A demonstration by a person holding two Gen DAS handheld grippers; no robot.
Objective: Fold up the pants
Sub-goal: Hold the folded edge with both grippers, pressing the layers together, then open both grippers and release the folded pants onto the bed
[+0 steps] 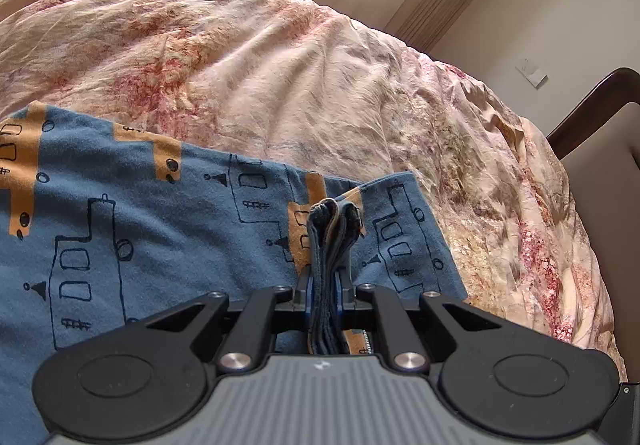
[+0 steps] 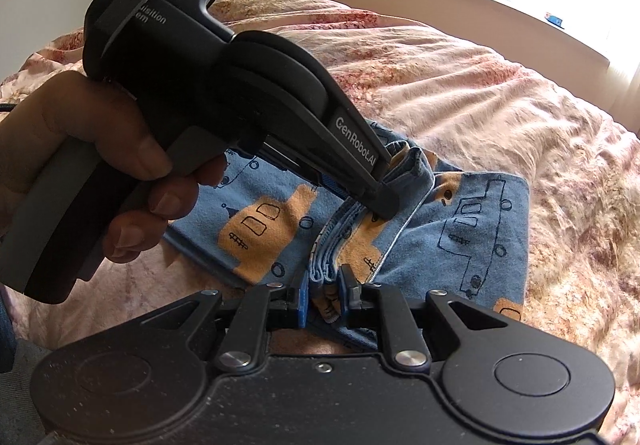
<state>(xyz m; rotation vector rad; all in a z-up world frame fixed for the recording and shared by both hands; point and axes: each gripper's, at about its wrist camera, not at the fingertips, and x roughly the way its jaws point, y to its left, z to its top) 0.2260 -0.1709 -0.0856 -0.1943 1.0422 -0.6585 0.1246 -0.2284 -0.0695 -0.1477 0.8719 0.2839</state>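
Both tools clenched on bunched edge of pants (image 2: 472, 229): left tool (image 1: 326, 285) and right tool (image 2: 326, 285) side by side. Folded cloth stretches toward 12 o'clock over bed (image 1: 280, 65).

Left tool (image 2: 382, 181) arm reads "GenRobot.AI"; its body shows partial "AS", "isition", "em".
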